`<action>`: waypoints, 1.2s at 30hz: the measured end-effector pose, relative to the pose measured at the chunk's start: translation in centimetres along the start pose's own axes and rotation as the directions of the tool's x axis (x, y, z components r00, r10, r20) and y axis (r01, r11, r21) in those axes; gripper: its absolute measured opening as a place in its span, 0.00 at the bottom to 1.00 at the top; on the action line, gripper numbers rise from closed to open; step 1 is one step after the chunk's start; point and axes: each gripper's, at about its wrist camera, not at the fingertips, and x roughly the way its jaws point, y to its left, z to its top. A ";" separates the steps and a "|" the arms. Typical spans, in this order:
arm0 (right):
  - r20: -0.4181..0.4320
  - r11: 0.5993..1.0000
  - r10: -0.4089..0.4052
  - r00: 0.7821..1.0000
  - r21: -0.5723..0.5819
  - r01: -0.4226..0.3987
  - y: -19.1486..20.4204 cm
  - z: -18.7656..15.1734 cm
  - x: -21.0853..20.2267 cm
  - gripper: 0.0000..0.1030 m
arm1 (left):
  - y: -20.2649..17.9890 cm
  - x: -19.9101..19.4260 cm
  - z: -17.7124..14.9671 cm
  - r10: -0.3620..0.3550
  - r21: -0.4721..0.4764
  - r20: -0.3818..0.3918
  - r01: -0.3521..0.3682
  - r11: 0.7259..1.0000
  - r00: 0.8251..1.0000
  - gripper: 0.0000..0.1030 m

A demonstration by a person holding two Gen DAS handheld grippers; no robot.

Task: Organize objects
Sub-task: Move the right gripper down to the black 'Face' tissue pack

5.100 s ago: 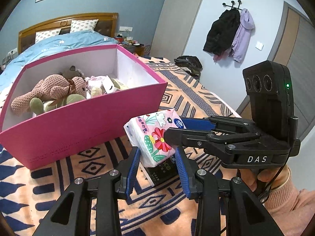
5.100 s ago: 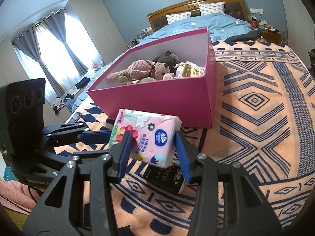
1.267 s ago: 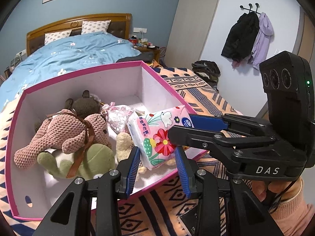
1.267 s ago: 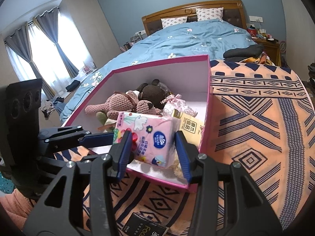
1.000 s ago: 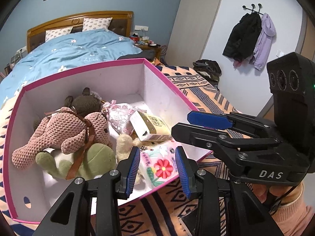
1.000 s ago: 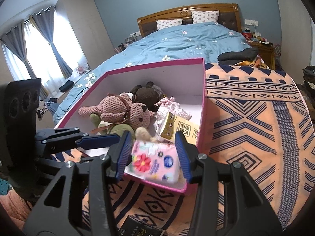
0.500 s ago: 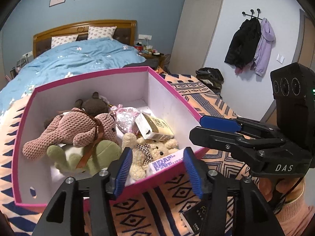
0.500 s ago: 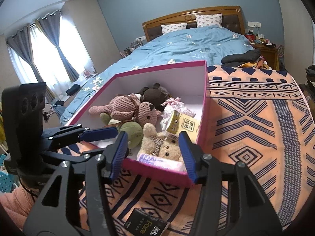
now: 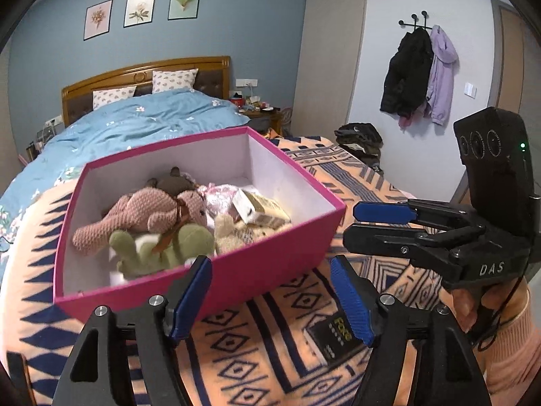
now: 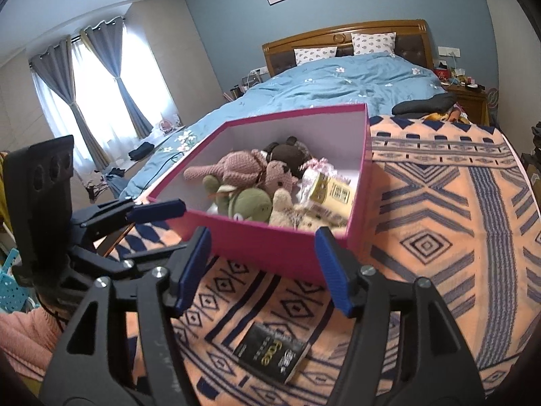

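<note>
My left claw (image 9: 270,291) hangs spread wide with nothing between its blue pads (image 9: 192,294), just short of the near wall of the pink box (image 9: 263,270). My right claw (image 10: 263,264) is released too, its fingers parted and bare, poised over the same near wall from the other side. In the left view I can see the right tool off to the side, its blue tips (image 9: 382,211) level with the box corner.

Beyond the pads, the box sits on the patterned orange blanket (image 10: 439,209) and holds the soft things: a pink knitted toy (image 9: 145,216), a green plush (image 9: 162,247), a brown bear (image 10: 287,155), a cream teddy (image 10: 284,209), a crinkly pink packet (image 9: 219,196) and a small yellow carton (image 10: 331,191).

Below and just in front of the box, flat on the blanket, lies a dark packet (image 10: 274,352), the one loose item I can see outside the box. I judge this to be the pause between drops, both claws free. The next move, as I read it, calls for dipping one claw down toward that flat packet, closing across its narrow width, since it lies low against soft fabric and could slide or let the pads snag the blanket.
</note>
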 end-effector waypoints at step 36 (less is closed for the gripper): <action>-0.196 0.977 0.049 0.979 0.213 -0.006 -2.9 -9.9 3.1 0.58 | -1.7 5.9 -8.2 -0.173 -0.155 -0.276 0.134 0.979 0.945 0.45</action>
